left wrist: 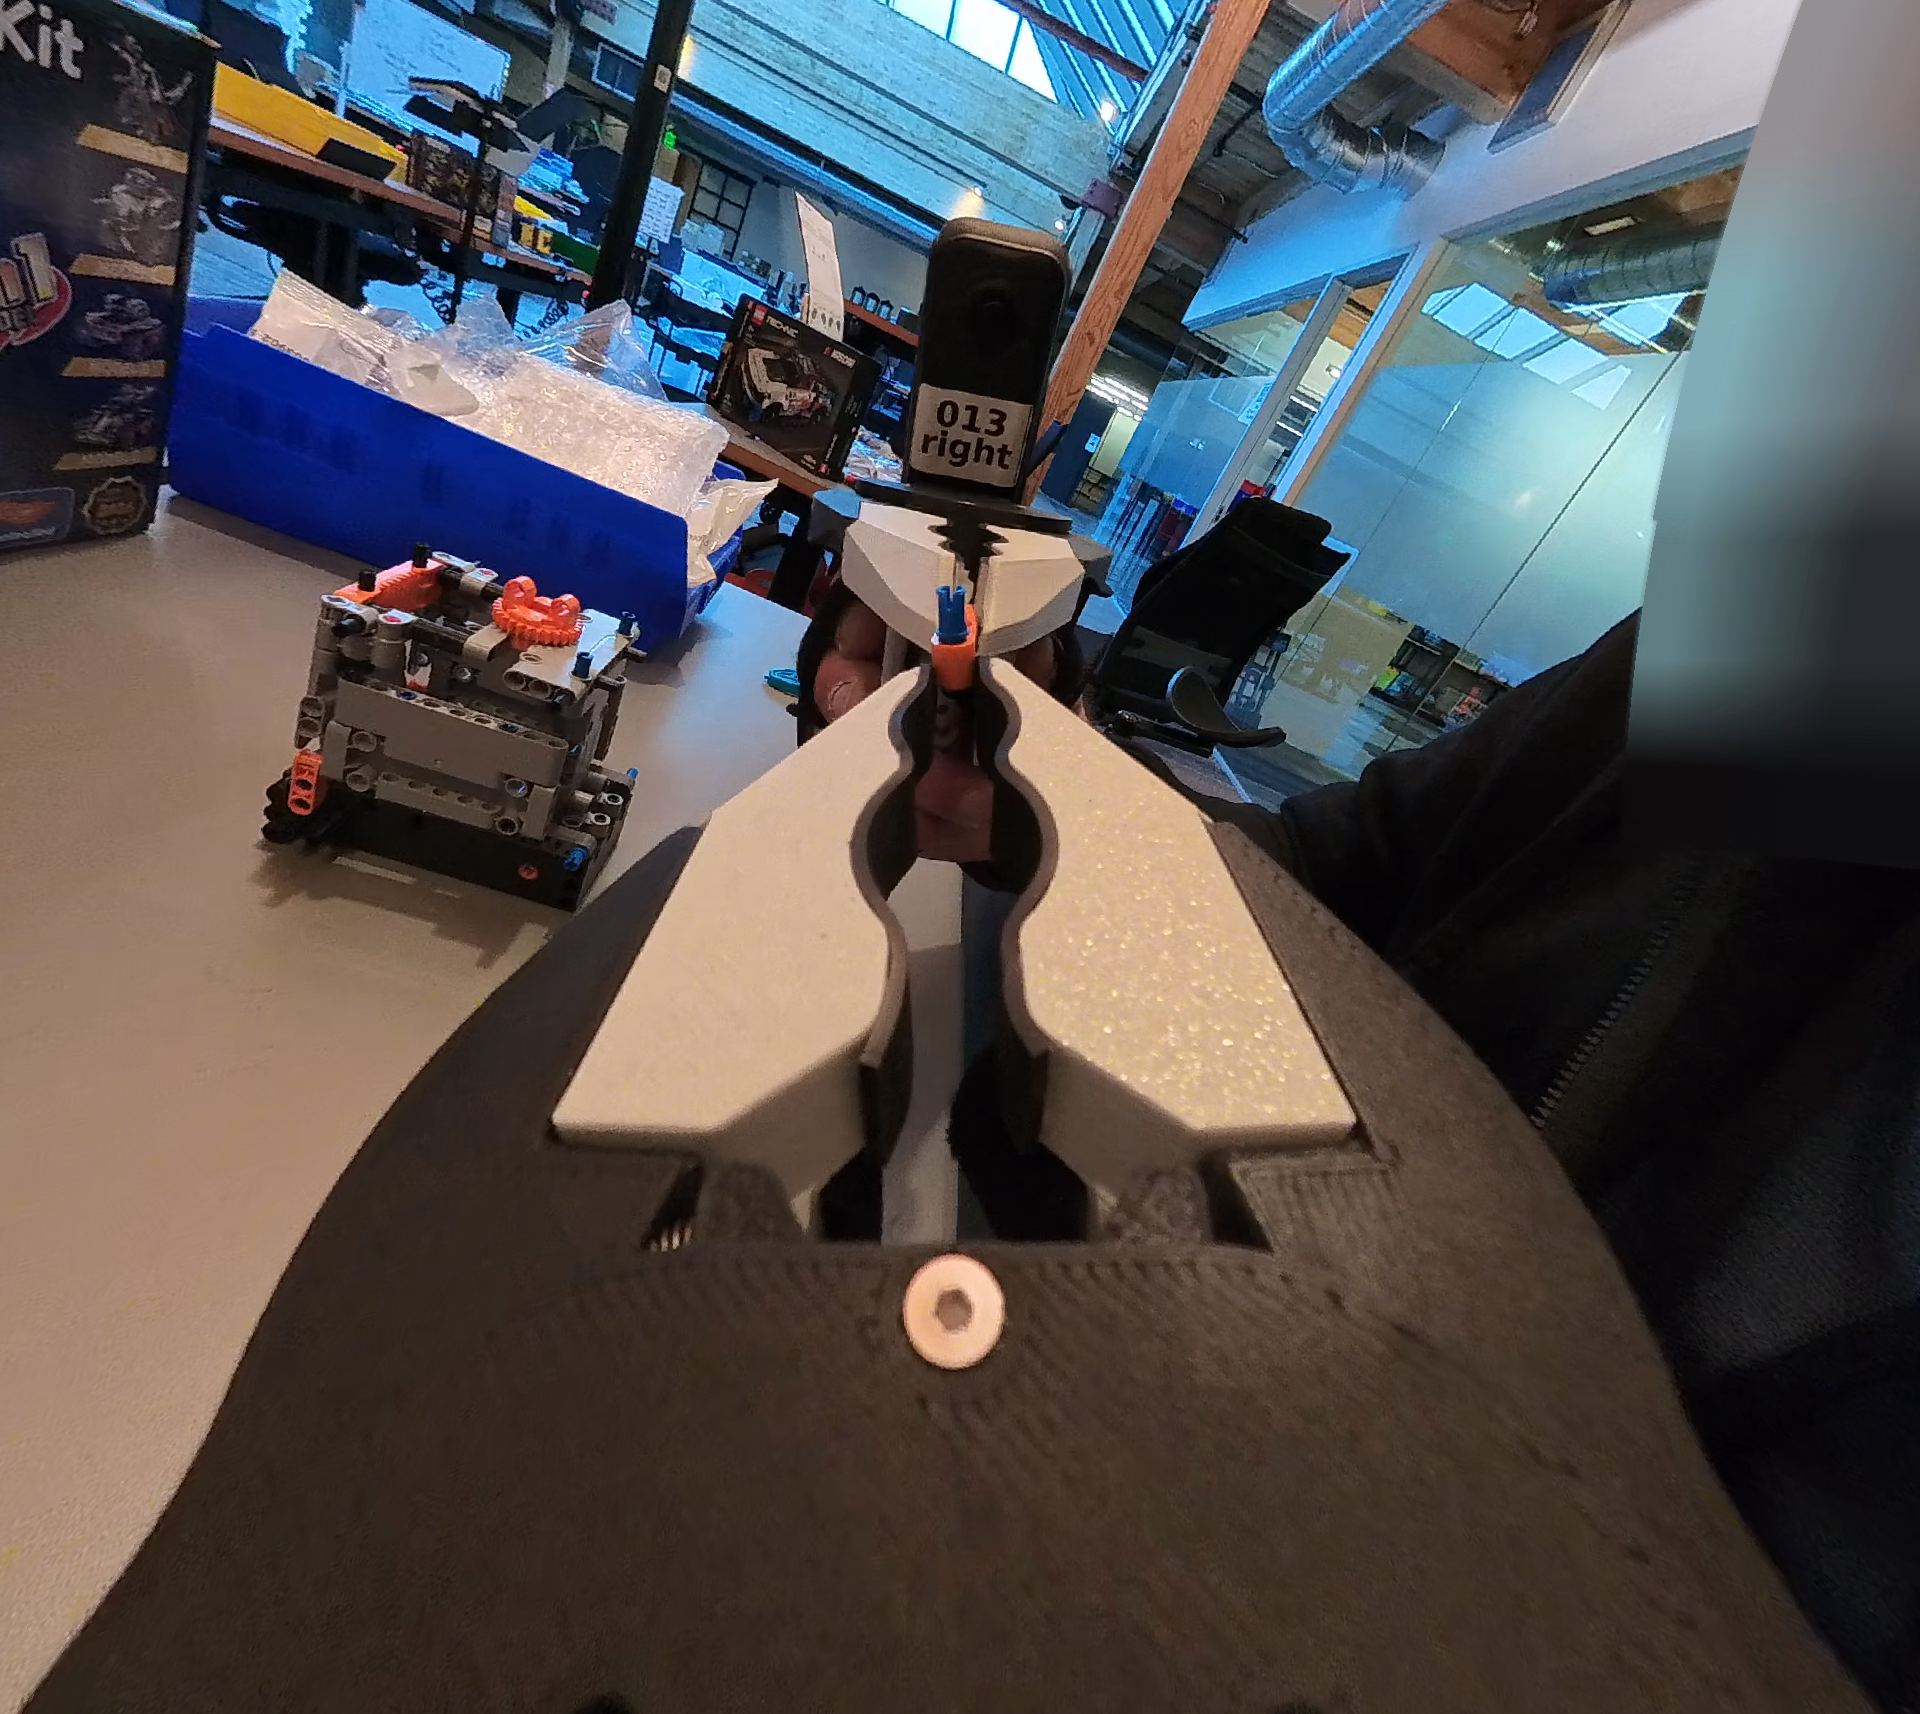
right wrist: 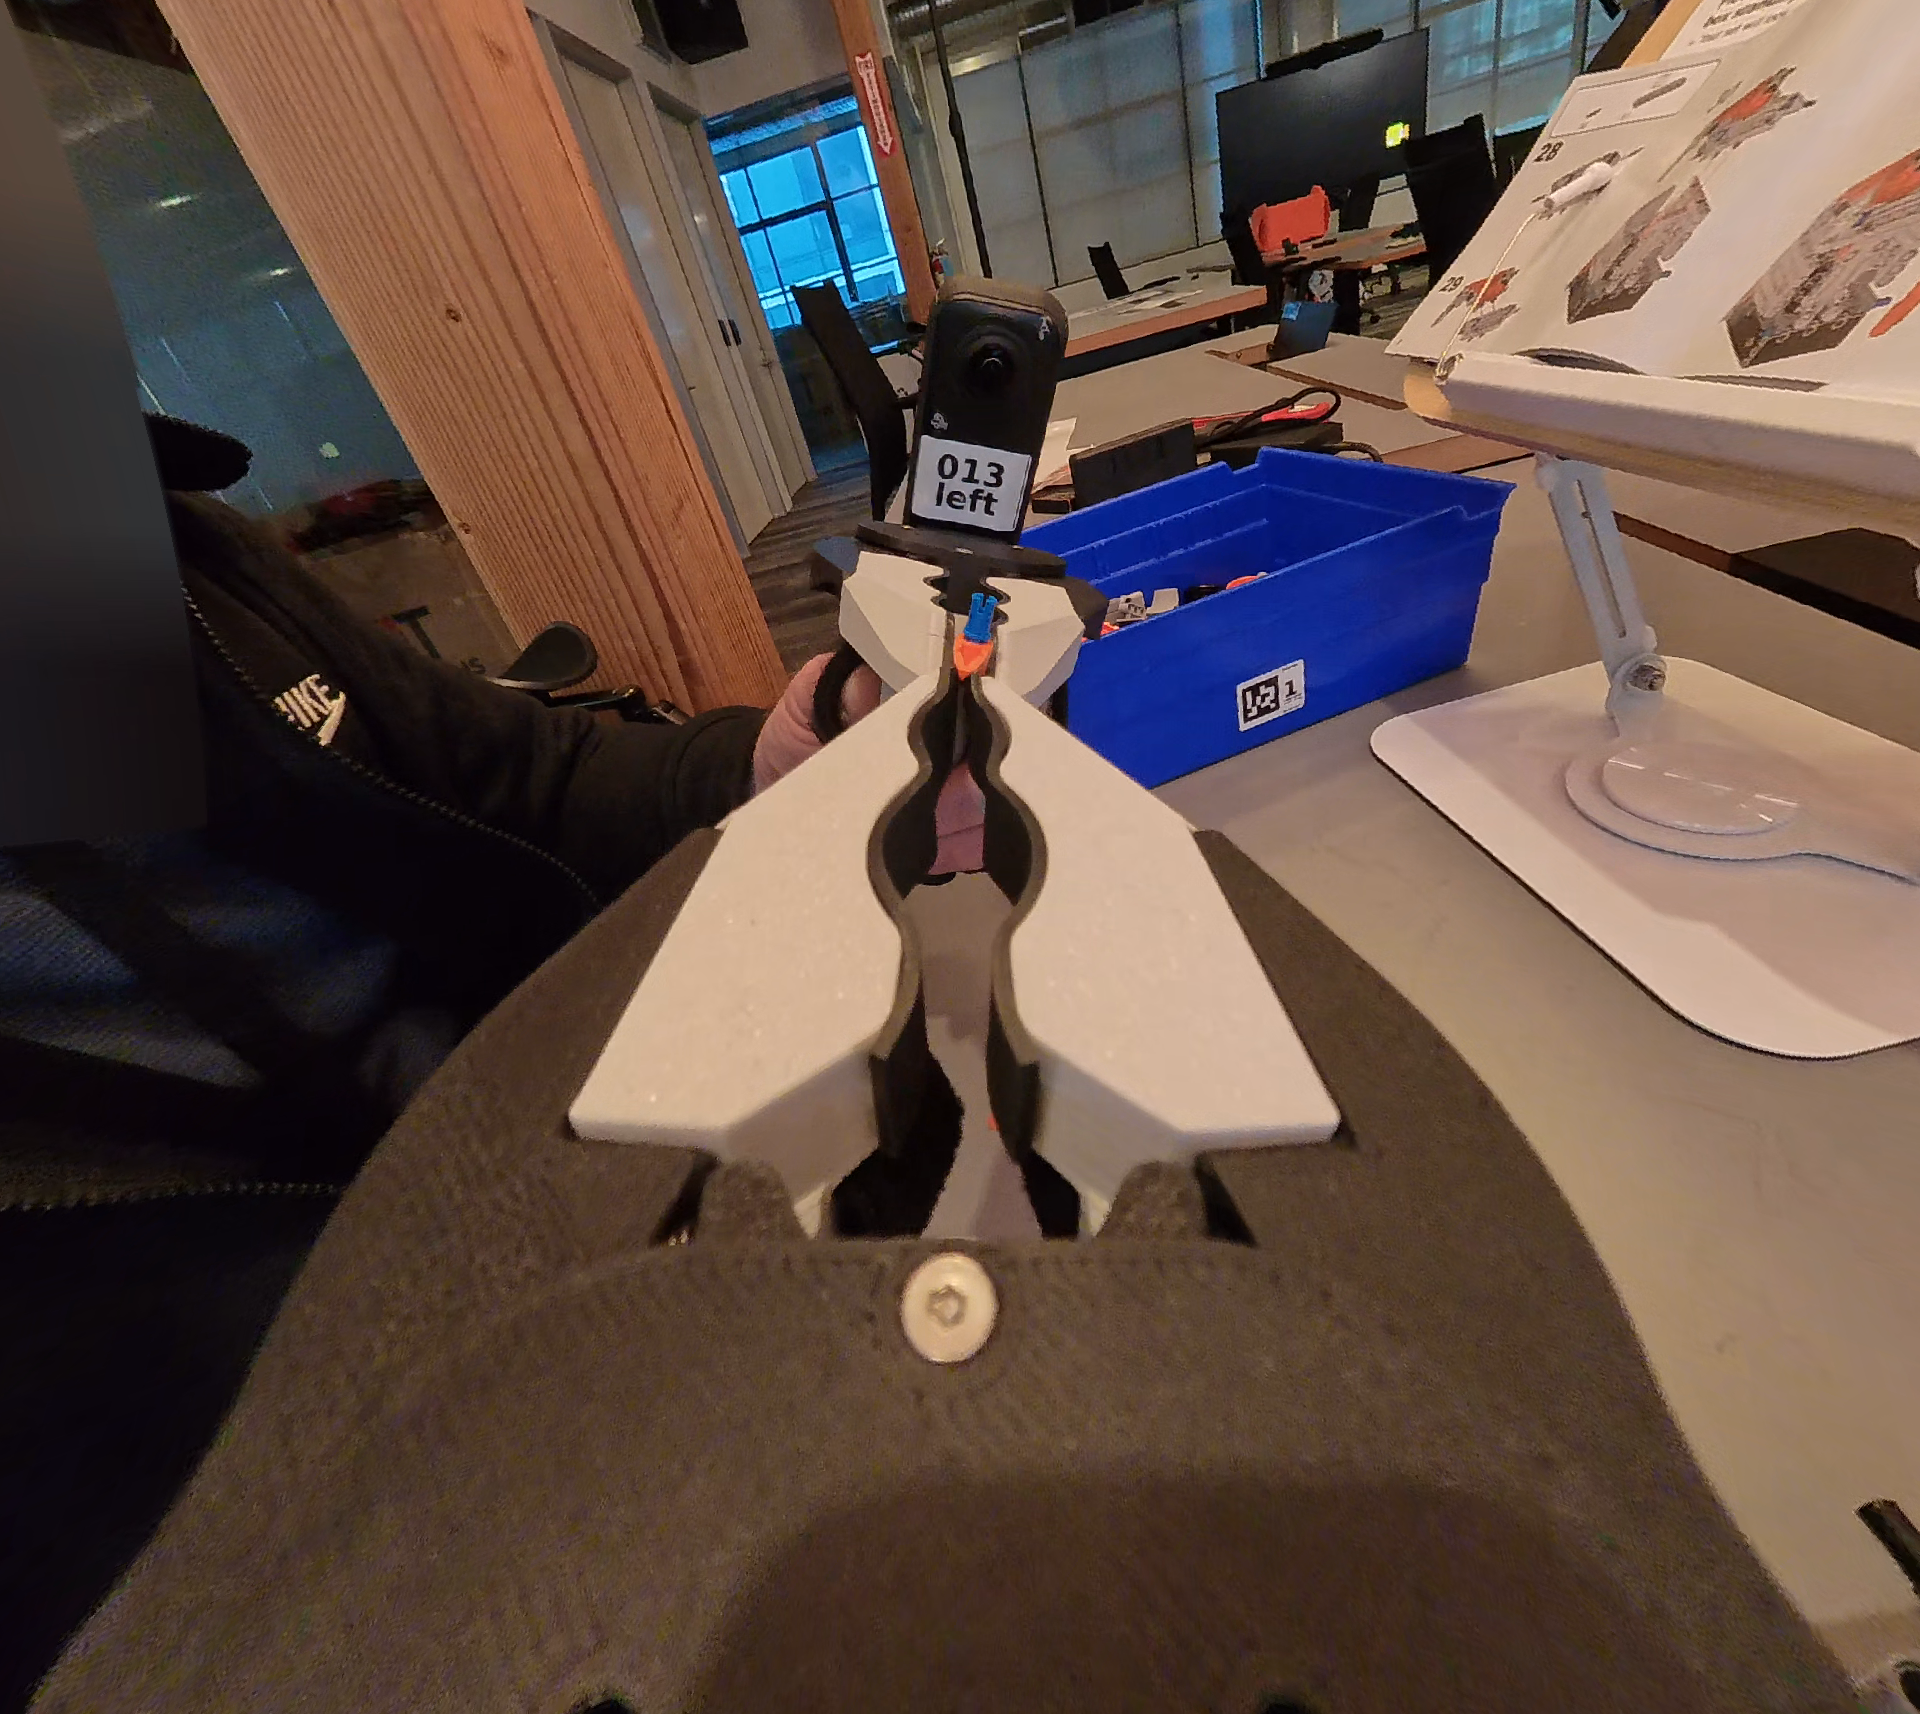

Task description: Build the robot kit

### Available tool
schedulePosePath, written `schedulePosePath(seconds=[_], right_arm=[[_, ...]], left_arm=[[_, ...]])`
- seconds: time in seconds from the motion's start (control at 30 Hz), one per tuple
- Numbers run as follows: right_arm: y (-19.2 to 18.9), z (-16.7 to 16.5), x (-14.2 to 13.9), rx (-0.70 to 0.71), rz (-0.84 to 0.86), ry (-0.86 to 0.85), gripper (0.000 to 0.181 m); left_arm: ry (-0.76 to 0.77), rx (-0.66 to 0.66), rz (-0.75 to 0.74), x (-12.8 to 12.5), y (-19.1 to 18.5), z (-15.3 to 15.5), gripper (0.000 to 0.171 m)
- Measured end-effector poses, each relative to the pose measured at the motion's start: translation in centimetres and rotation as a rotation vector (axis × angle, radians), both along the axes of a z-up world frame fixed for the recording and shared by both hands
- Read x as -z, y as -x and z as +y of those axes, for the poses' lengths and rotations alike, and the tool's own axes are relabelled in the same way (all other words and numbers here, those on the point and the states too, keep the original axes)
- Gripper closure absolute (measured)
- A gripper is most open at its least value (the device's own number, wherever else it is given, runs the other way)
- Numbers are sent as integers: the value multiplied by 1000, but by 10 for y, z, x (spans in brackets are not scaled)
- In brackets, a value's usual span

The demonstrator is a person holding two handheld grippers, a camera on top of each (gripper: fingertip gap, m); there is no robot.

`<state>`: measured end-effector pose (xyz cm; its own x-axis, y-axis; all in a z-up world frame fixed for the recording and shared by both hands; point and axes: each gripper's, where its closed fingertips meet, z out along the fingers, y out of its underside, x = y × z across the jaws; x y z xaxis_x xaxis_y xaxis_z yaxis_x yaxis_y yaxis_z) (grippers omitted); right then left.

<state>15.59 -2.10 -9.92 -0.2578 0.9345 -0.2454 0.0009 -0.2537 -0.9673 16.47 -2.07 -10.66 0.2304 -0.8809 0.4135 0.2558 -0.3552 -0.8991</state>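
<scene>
My left gripper (left wrist: 951, 690) is shut on a small orange connector (left wrist: 954, 646) with a blue pin (left wrist: 949, 604) standing out of its top. It holds the piece up in the air above the grey table (left wrist: 156, 1041). My right gripper (right wrist: 966, 685) faces it tip to tip. Its fingers are closed together right at the near side of the orange connector (right wrist: 977, 654), and the blue pin (right wrist: 980, 615) stands above them. The right gripper (left wrist: 961, 589) also shows in the left wrist view, and the left gripper (right wrist: 971, 641) in the right wrist view.
A grey and orange brick assembly (left wrist: 457, 719) stands on the table to the left. A blue bin (left wrist: 416, 469) with plastic bags and a dark printed box (left wrist: 83, 262) stand behind it. Another blue bin (right wrist: 1299, 625) holds loose parts. An open manual (right wrist: 1714, 210) rests on a white stand (right wrist: 1662, 833). The tips of both grippers are at nearly the same place.
</scene>
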Motion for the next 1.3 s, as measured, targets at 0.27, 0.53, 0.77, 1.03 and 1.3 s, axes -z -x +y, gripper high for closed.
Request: schedulePosePath(seconds=[0.27, 0.53, 0.77, 1.03, 1.3], right_arm=[[-4, 2, 1, 2, -7, -11, 181], [-5, 2, 11, 12, -80, -64, 181], [-13, 7, 28, 8, -197, -88, 181], [-63, 61, 58, 280, -375, -105, 181], [-86, 72, 110, 351, -592, -151, 178]], left_arm=[[-8, -25, 24, 3, 2, 3, 167], [-18, -70, 58, 5, 9, 8, 165], [-10, -116, 164, 18, 16, 12, 171], [24, -191, 340, 44, 17, 22, 167], [186, -241, 864, 117, 29, 18, 152]])
